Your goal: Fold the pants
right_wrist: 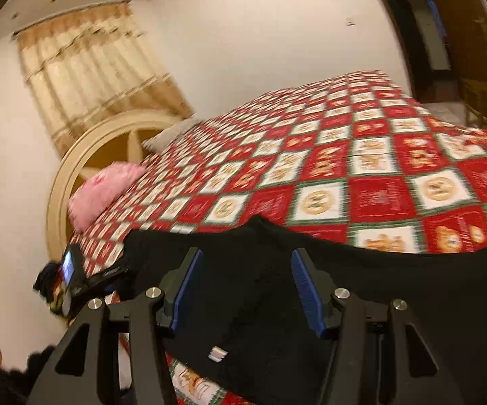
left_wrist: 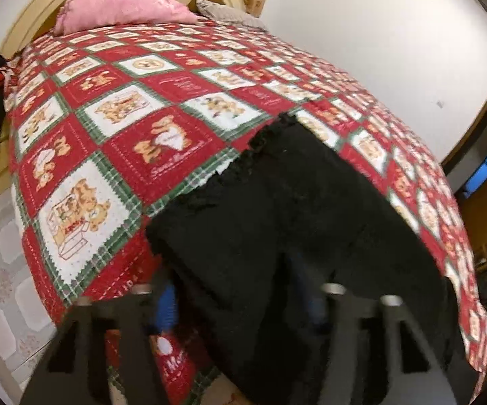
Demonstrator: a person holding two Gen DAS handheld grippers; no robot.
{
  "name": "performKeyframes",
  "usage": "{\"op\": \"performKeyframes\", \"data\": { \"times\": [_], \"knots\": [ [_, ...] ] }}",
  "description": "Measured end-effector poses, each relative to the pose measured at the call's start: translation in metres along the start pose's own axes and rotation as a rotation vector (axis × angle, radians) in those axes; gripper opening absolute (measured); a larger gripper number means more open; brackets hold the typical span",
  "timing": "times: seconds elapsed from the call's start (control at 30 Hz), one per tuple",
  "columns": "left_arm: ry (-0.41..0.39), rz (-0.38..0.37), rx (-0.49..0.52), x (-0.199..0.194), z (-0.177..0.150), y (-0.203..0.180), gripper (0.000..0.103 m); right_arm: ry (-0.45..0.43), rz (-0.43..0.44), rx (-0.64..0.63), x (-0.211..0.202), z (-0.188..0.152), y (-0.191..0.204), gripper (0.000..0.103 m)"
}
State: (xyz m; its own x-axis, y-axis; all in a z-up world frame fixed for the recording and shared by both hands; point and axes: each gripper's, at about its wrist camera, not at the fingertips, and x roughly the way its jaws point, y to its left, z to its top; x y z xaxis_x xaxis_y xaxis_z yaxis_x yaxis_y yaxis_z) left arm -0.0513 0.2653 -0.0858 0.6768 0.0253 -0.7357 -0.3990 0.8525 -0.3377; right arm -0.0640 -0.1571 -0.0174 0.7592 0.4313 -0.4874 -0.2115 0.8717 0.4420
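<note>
**Black pants on the quilt, one grip uncertain**

The pants [left_wrist: 294,222] lie on the red patchwork quilt [left_wrist: 135,108] at the bed's near edge. They could slide off if pulled from one side only, since part already drapes over (the fabric looks limp). The left gripper [left_wrist: 240,300] angles steeply down with cloth between its blurred fingers; whether they pinch it I cannot tell. The right gripper [right_wrist: 247,287] hovers above, jaws half apart, holding nothing.
</note>
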Motion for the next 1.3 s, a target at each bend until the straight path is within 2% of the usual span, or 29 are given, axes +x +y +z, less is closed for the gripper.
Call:
{"op": "performKeyframes", "data": {
  "times": [0.03,0.13,0.37,0.5,0.6,0.7,0.87,0.9,0.97,1.03,1.1,1.23,1.27,1.3],
  "knots": [
    [0.005,-0.044,0.013,-0.003,0.0,-0.002,0.03,-0.011,-0.013,0.025,-0.004,0.002,-0.007,0.056],
    [-0.033,-0.021,0.085,-0.016,0.002,-0.02,0.028,-0.052,-0.067,0.106,-0.023,0.006,-0.034,0.056],
    [-0.094,-0.092,0.247,-0.057,0.007,-0.077,0.027,-0.143,-0.187,0.207,-0.069,0.01,-0.082,0.056],
    [-0.126,-0.19,0.397,-0.087,-0.005,-0.131,0.027,-0.199,-0.252,0.257,-0.098,0.014,-0.108,0.056],
    [-0.157,-0.288,0.512,-0.111,-0.023,-0.17,0.027,-0.223,-0.298,0.286,-0.116,0.013,-0.122,0.057],
    [-0.174,-0.394,0.656,-0.129,-0.056,-0.21,0.027,-0.238,-0.333,0.306,-0.132,0.006,-0.134,0.057],
    [-0.083,-0.561,0.863,-0.128,-0.131,-0.266,0.026,-0.231,-0.361,0.357,-0.144,-0.012,-0.153,0.057],
    [-0.084,-0.586,0.929,-0.128,-0.152,-0.276,0.026,-0.227,-0.364,0.364,-0.144,-0.015,-0.155,0.057],
    [-0.087,-0.595,1.022,-0.128,-0.181,-0.288,0.026,-0.218,-0.365,0.368,-0.144,-0.018,-0.158,0.057],
    [-0.042,-0.628,1.095,-0.122,-0.21,-0.293,0.026,-0.212,-0.359,0.365,-0.142,-0.021,-0.157,0.057],
    [-0.03,-0.609,1.154,-0.118,-0.227,-0.294,0.027,-0.206,-0.36,0.344,-0.139,-0.024,-0.155,0.057],
    [-0.002,-0.602,1.222,-0.119,-0.235,-0.294,0.03,-0.173,-0.352,0.328,-0.129,-0.028,-0.152,0.057],
    [0.01,-0.607,1.222,-0.121,-0.231,-0.294,0.032,-0.167,-0.344,0.332,-0.127,-0.026,-0.152,0.057],
    [0.036,-0.618,1.219,-0.124,-0.222,-0.292,0.04,-0.164,-0.336,0.335,-0.126,-0.024,-0.152,0.057]
  ]
}}
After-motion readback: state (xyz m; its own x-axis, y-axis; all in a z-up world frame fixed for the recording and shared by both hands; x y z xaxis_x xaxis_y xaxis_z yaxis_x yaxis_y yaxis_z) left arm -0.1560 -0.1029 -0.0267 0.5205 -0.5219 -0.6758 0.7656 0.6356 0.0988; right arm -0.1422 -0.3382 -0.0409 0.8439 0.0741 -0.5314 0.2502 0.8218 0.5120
